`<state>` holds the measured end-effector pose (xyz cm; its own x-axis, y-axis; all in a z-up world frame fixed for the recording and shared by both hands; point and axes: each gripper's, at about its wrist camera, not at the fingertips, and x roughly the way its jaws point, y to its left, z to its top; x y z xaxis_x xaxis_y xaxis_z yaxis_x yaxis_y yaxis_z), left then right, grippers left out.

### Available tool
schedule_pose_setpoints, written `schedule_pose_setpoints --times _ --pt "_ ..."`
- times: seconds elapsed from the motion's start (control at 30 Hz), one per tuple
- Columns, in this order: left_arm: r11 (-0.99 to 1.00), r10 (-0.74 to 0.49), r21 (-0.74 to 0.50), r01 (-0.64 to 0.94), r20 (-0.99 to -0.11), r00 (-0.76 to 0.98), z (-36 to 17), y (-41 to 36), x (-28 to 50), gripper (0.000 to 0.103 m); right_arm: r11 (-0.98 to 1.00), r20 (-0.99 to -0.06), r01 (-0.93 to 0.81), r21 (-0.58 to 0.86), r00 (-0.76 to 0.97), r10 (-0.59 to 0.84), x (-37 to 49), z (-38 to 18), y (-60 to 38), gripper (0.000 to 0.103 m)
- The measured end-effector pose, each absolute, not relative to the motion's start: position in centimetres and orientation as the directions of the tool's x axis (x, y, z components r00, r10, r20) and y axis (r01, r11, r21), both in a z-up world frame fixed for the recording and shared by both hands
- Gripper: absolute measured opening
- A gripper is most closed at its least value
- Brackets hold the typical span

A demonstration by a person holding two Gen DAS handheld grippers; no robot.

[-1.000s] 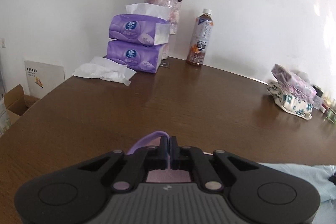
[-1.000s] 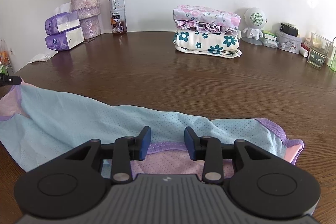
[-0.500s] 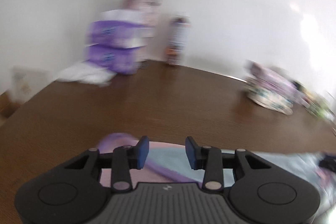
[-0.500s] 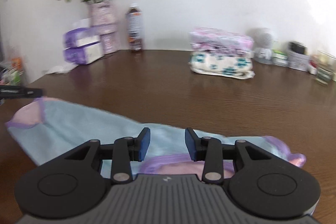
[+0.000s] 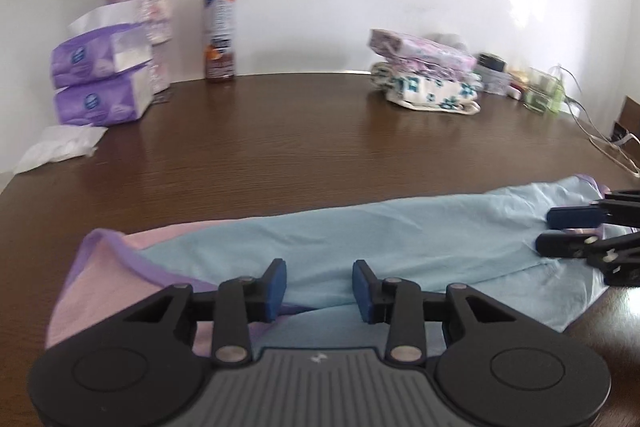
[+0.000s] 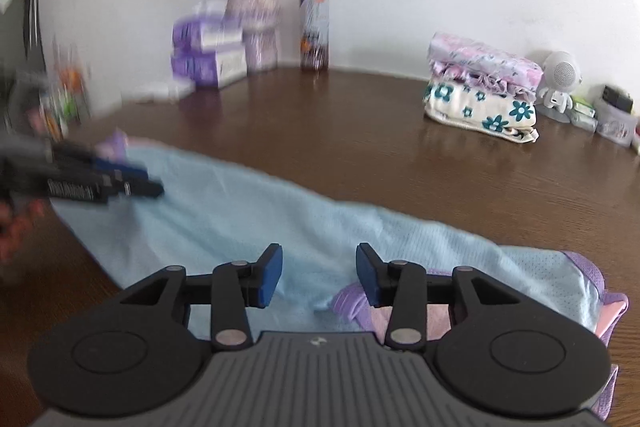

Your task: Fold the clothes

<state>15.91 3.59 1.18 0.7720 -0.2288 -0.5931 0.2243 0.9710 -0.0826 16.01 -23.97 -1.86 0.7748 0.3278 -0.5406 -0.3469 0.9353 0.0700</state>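
Observation:
A light blue garment [image 5: 360, 239] [image 6: 248, 215] with purple trim and pink panels lies flat along the near edge of the brown table [image 5: 300, 131]. My left gripper [image 5: 319, 285] hovers open over its left end, beside the pink corner [image 5: 96, 283]. My right gripper [image 6: 319, 277] is open above the right end, near the purple waistband [image 6: 352, 301]. Each gripper shows in the other's view: the right one [image 5: 576, 227] at the right edge, the left one [image 6: 120, 183] at the left, blurred. Nothing is held between any fingers.
A stack of folded clothes [image 5: 424, 75] [image 6: 480, 91] sits at the back. A bottle [image 5: 218, 31], tissue packs [image 5: 100, 83], a flower vase [image 5: 140, 3] and loose tissue [image 5: 60, 147] stand back left. A small robot figure [image 6: 558, 87], small items and a cable [image 5: 600, 139] lie back right.
My left gripper has let go of the purple-trimmed corner and opened, then swung right. The garment now lies flat. My right gripper stayed open and turned a little left.

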Motion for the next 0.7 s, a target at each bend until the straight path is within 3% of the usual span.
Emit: schedule_pose_setpoints --times 0.13,0.27,0.4,0.7 --pt "0.955 -0.285 -0.092 0.283 -0.559 0.779 2.6 2.5 17.0 0.036 0.965 -0.536 -0.249 0.083 0.805 0.253 18.2 -1.0 -25.1 0.041" --pt "0.941 -0.281 -0.007 0.337 -0.570 0.772 2.5 0.1 18.4 0.037 0.978 -0.574 -0.187 0.096 0.792 0.208 19.9 -1.8 -25.8 0.041" --pt "0.956 -0.212 0.029 0.291 -0.616 0.759 0.8 0.4 19.4 0.035 0.985 -0.587 -0.129 0.111 0.792 0.170 20.3 -2.6 -27.6 0.041" --pt "0.989 -0.128 -0.022 0.144 -0.603 0.787 0.4 5.6 18.8 0.032 0.993 -0.604 0.006 0.120 0.794 0.068 20.3 -4.1 -32.3 0.040"
